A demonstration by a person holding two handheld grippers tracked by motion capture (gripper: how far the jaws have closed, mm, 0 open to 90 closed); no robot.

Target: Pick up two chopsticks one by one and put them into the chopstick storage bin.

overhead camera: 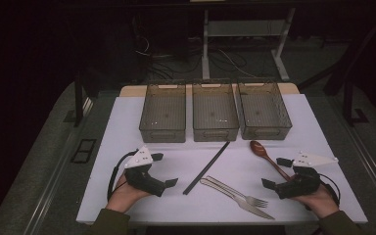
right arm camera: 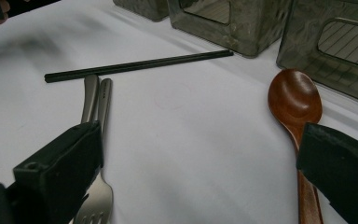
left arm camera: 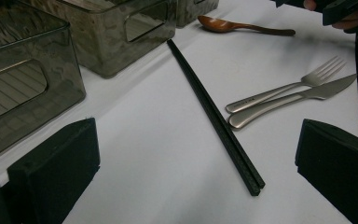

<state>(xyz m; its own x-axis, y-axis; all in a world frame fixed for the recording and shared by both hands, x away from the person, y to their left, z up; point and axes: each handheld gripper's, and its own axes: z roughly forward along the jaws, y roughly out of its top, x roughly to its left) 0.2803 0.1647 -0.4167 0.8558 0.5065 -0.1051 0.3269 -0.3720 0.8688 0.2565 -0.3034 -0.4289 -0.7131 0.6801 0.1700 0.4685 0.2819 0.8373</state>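
Observation:
On the white table [overhead camera: 127,127] lie a pair of black chopsticks [overhead camera: 207,167], a metal fork [overhead camera: 242,196] and knife [overhead camera: 254,208] side by side, and a brown wooden spoon [overhead camera: 267,155]. My left gripper [overhead camera: 165,170] rests at the front left, open and empty, its jaws pointing toward the chopsticks [left arm camera: 214,116]. My right gripper [overhead camera: 274,172] rests at the front right, open and empty, beside the spoon's handle. In the right gripper view the spoon's bowl [right arm camera: 294,95] lies just ahead of one jaw and the fork [right arm camera: 103,102] runs under the other.
Three translucent grey bins stand in a row at the back: left [overhead camera: 162,111], middle [overhead camera: 214,111], right [overhead camera: 264,110]. They look empty. Beyond the table's far edge is a dark floor with cables and a desk frame [overhead camera: 245,29].

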